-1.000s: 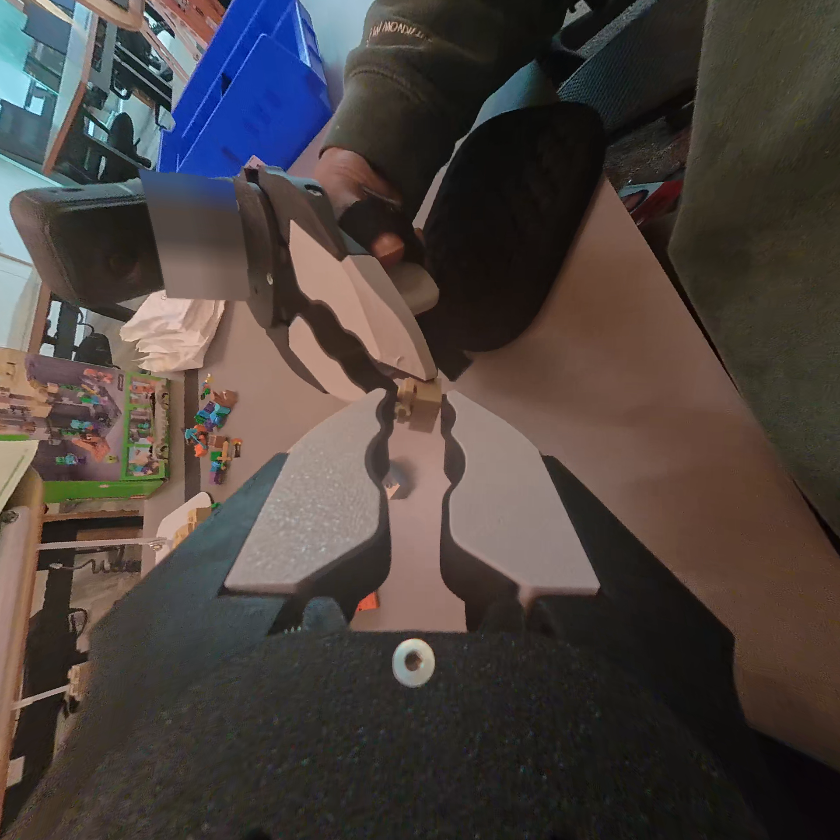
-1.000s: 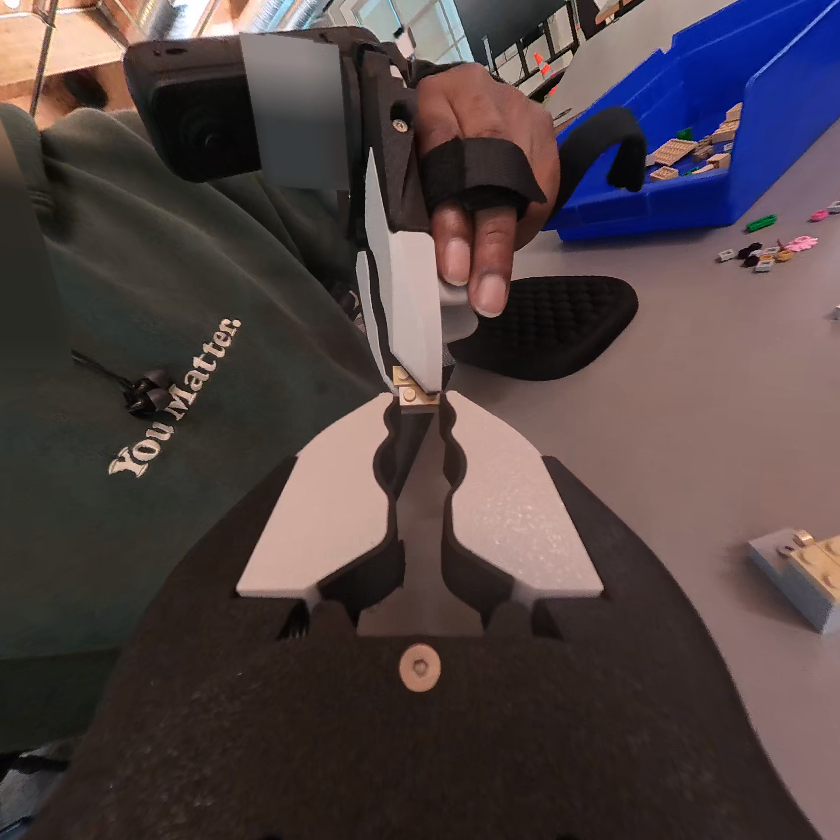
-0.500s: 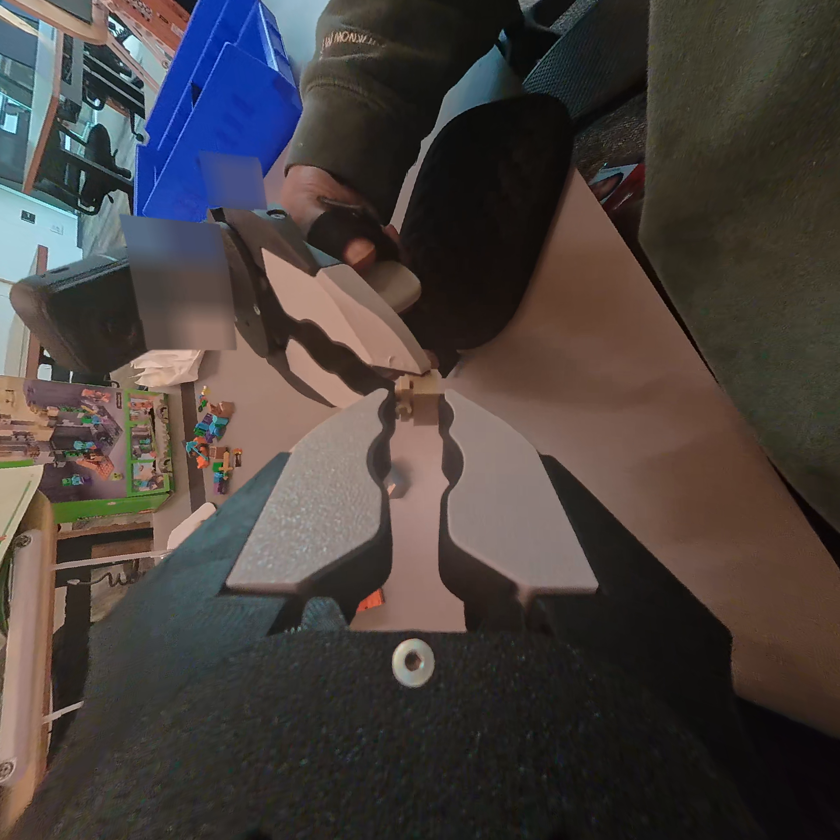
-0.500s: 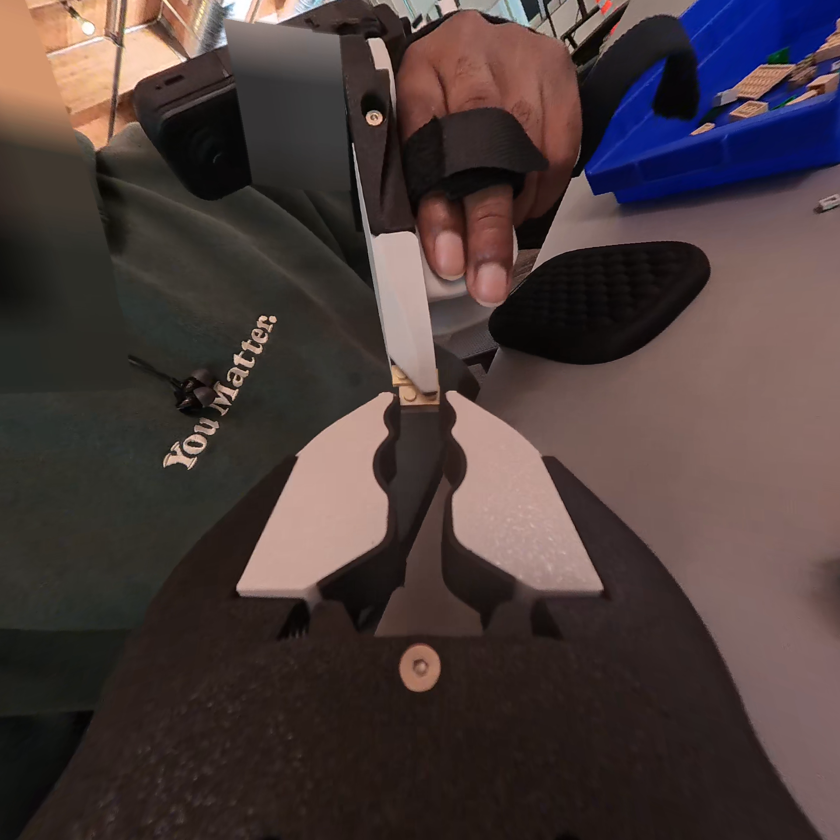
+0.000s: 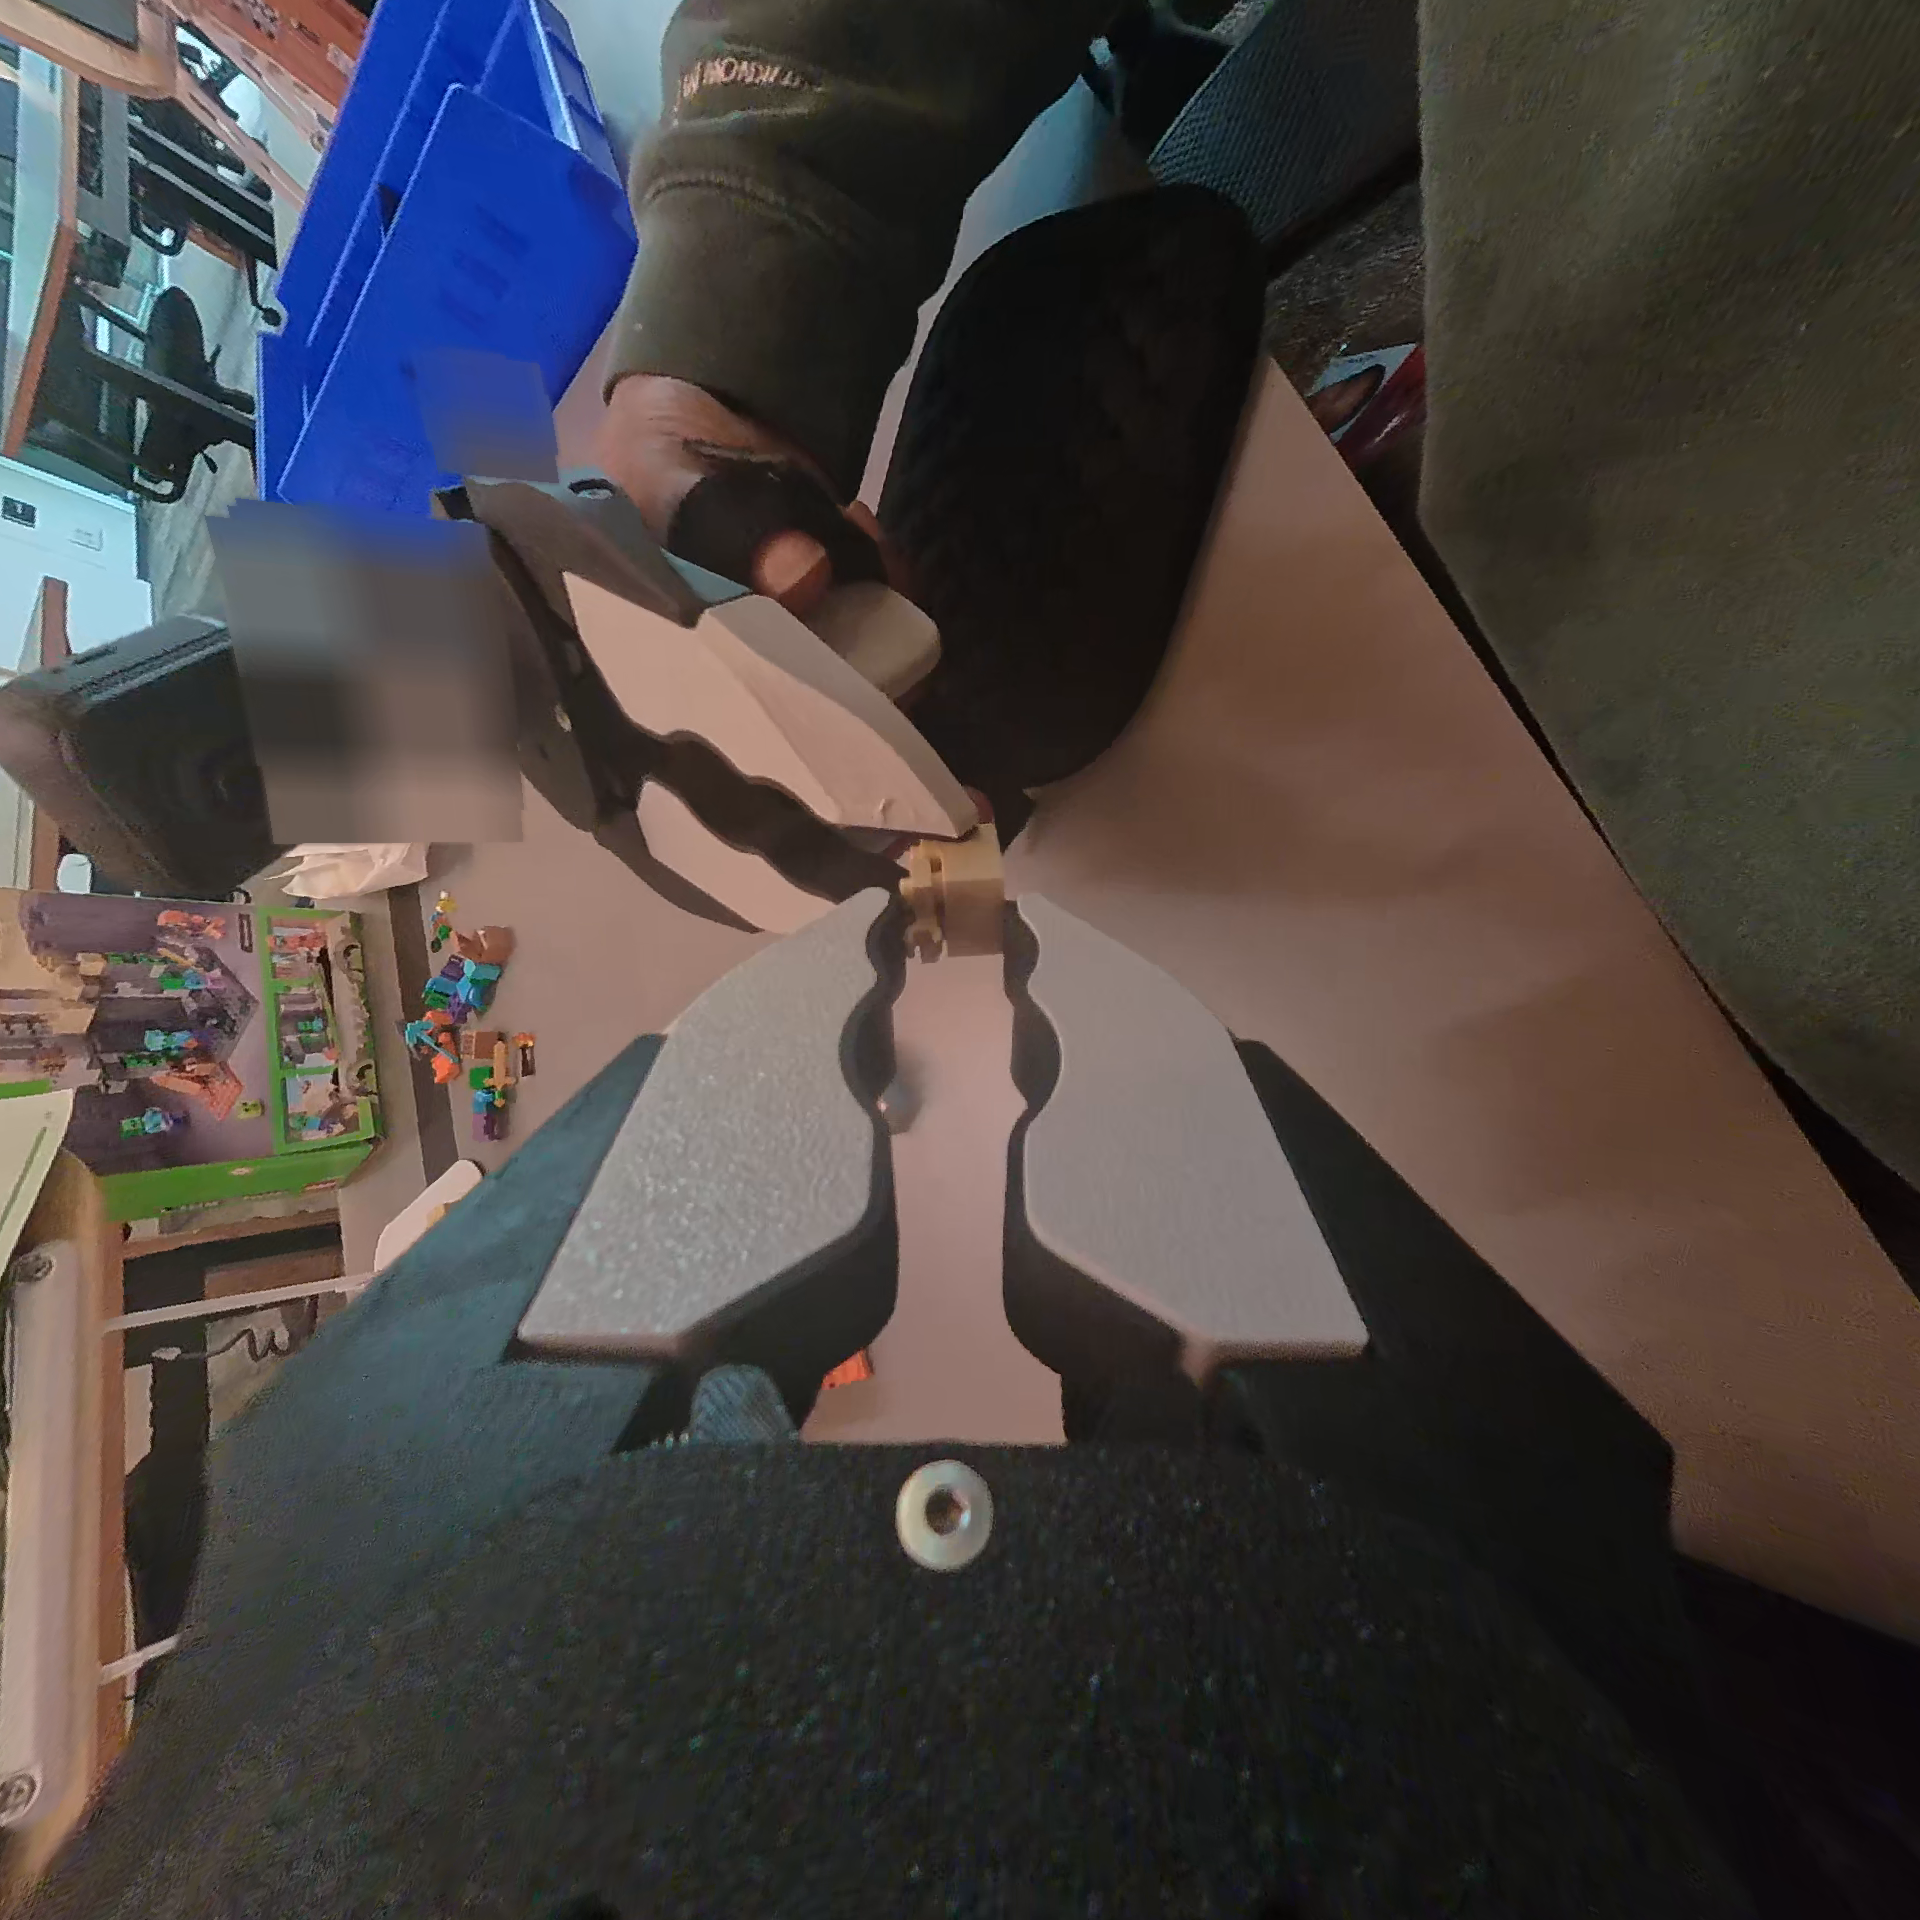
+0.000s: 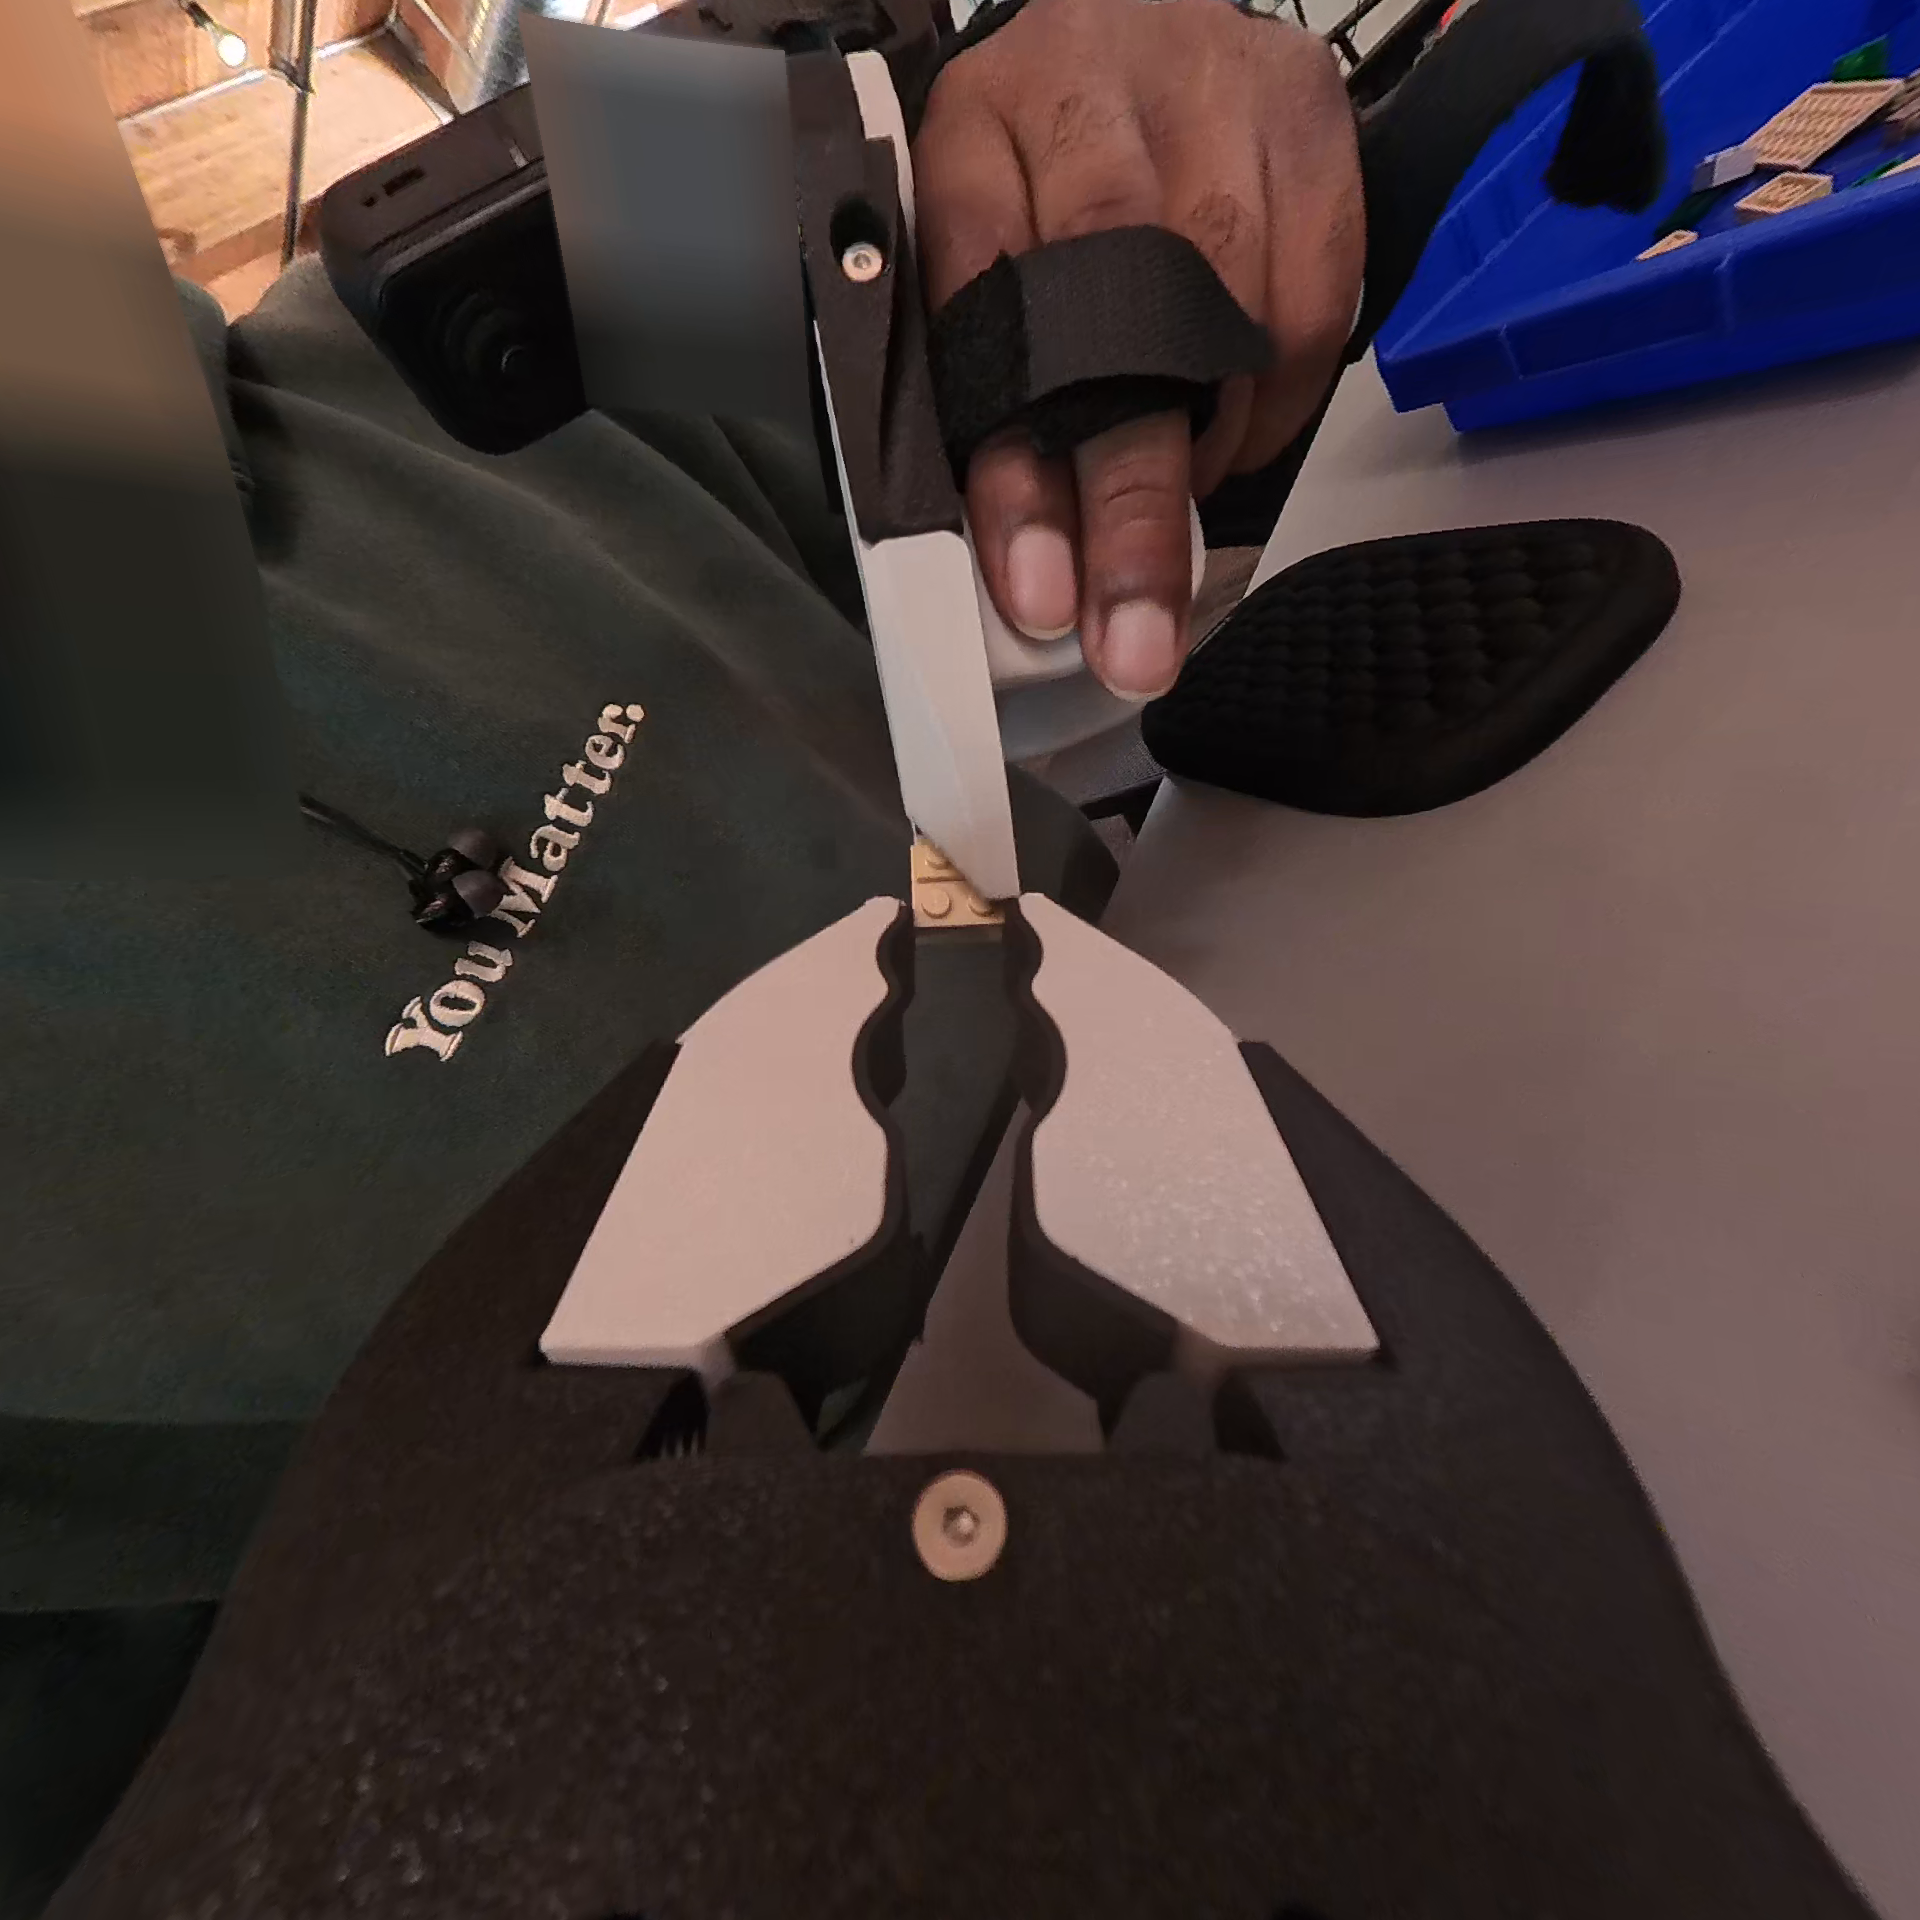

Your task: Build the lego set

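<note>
Two hand-held grippers | left (image 5: 951,909) clamps tan brick (image 5: 961,899) | right (image 6: 958,914) clamps tan plate (image 6: 956,906) | pieces touching

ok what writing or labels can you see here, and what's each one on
I won't copy wording; here is where it stands.
dark green sweatshirt: pale embroidered lettering across the chest, legible.
sleeve cuff: small pale lettering, upside down.
green toy set box: print too small to read.
tan brick: none visible.
</note>
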The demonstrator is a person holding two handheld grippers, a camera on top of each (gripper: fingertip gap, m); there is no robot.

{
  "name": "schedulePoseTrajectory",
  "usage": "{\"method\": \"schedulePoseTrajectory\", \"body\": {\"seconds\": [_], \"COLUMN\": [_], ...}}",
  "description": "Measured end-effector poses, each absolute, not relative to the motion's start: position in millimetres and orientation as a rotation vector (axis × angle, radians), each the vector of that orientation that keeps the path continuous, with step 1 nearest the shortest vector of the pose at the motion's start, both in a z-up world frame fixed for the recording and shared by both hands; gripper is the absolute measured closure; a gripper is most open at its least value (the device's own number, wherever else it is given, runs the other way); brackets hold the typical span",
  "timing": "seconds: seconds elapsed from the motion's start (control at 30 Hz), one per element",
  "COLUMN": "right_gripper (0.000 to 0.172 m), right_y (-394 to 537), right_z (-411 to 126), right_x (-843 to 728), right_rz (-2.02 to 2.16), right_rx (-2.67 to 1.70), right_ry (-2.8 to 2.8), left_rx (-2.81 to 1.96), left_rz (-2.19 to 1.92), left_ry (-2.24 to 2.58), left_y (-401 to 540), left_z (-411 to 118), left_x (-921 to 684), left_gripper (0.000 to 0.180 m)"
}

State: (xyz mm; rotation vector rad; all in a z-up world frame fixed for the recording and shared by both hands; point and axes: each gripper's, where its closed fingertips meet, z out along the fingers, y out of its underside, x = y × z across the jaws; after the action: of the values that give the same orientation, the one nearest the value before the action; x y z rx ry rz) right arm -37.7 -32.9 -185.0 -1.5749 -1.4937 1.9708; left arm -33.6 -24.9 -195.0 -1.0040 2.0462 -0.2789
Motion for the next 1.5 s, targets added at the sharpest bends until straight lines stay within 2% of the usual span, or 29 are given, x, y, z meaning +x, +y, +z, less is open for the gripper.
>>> {"method": "schedulePoseTrajectory", "body": {"seconds": [1.2, 1.33, 1.5], "right_gripper": [0.156, 0.155, 0.146], "right_y": [-54, -37, -13], "right_z": [-208, -204, -202], "right_x": [-40, -43, -44], "right_rz": [2.115, 2.018, 1.559], "right_rx": [-1.744, -1.688, -1.546], "right_ry": [-1.591, -1.483, -1.47], "left_rx": [-1.024, -1.131, -1.302], "left_rz": [-0.419, -0.426, -0.462], "left_ry": [2.096, 1.988, 1.884], "left_y": [-43, -26, -5], "left_z": [-217, -212, -213], "left_x": [-37, -39, -44], "left_gripper": [0.164, 0.164, 0.164]}}
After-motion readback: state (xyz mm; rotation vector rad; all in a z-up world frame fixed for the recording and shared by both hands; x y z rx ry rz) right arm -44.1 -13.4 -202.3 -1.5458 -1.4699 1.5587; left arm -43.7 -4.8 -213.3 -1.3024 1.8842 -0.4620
